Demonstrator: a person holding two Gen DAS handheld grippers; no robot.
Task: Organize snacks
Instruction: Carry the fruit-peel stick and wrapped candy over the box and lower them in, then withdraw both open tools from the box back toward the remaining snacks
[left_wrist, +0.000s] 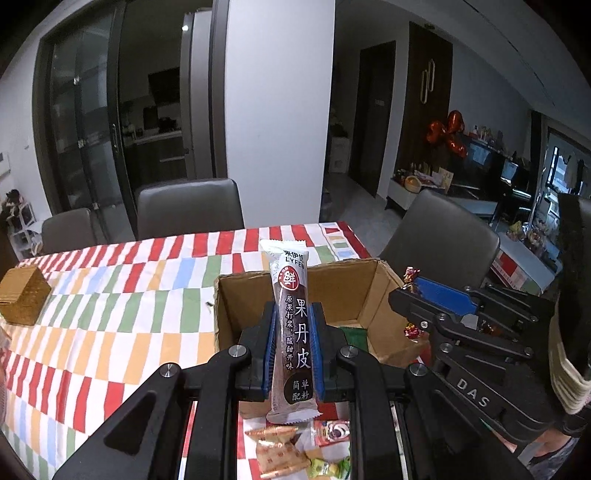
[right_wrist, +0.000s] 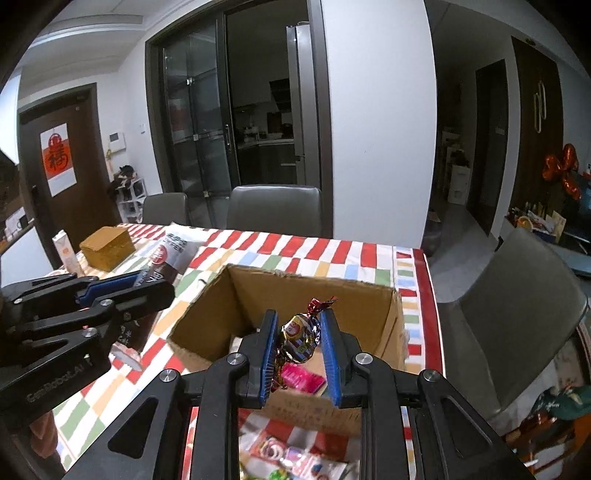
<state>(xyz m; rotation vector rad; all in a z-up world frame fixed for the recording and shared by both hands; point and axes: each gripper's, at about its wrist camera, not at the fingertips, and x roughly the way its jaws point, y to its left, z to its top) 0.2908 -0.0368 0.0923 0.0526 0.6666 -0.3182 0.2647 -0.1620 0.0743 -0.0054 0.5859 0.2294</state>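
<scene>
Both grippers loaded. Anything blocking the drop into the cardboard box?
Nothing visible. The left gripper holds the fruit-leather stick, the right gripper a foil candy; the open-topped cardboard box lies right ahead of both, with room among the few snacks inside.

Tablecloth (left_wrist: 110, 306): white, with red, green, orange, blue checks. Cardboard box (left_wrist: 343, 291): brown. Snack bar wrapper (left_wrist: 293, 328): white and dark brown.
</scene>
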